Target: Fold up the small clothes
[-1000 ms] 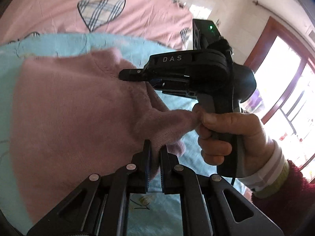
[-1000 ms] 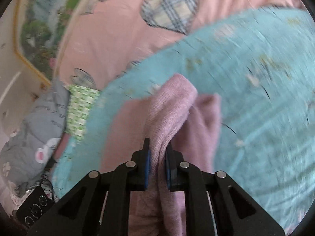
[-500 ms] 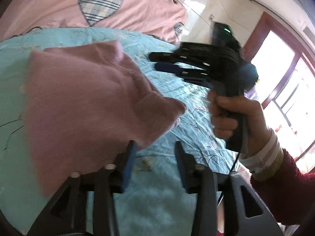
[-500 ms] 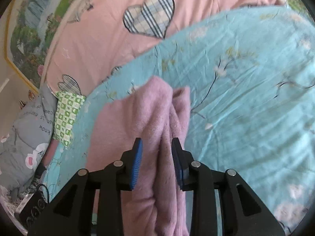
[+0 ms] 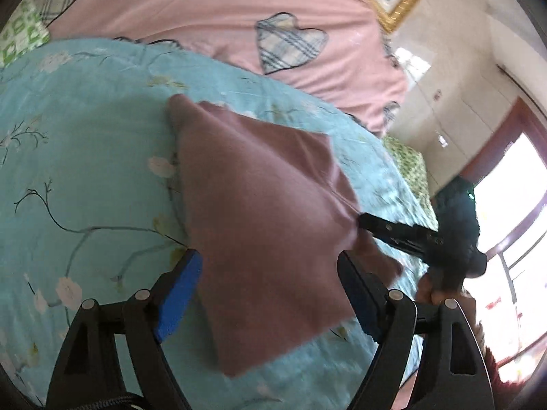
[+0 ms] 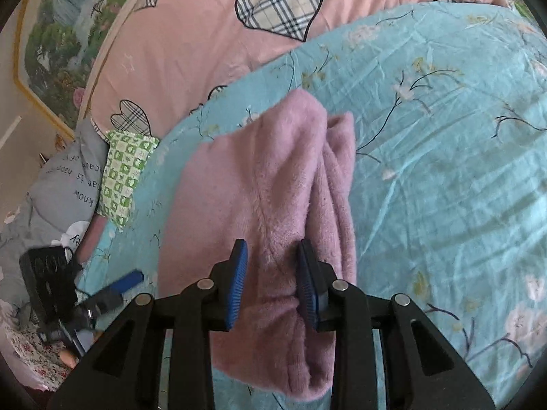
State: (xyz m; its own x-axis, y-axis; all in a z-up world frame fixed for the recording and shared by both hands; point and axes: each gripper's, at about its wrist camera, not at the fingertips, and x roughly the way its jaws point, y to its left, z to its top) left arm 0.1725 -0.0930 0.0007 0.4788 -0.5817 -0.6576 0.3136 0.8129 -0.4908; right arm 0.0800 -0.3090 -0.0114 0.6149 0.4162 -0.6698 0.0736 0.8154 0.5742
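The left gripper (image 5: 270, 270) is spreading its jaws wide over the near edge of the pink knit garment (image 5: 263, 212), gripping nothing. The garment is lying folded on the turquoise floral sheet (image 6: 444, 157). Further right, the right gripper (image 6: 271, 285) is resting with its jaws parted around a ridge of the fabric, pads apparently not pinching.
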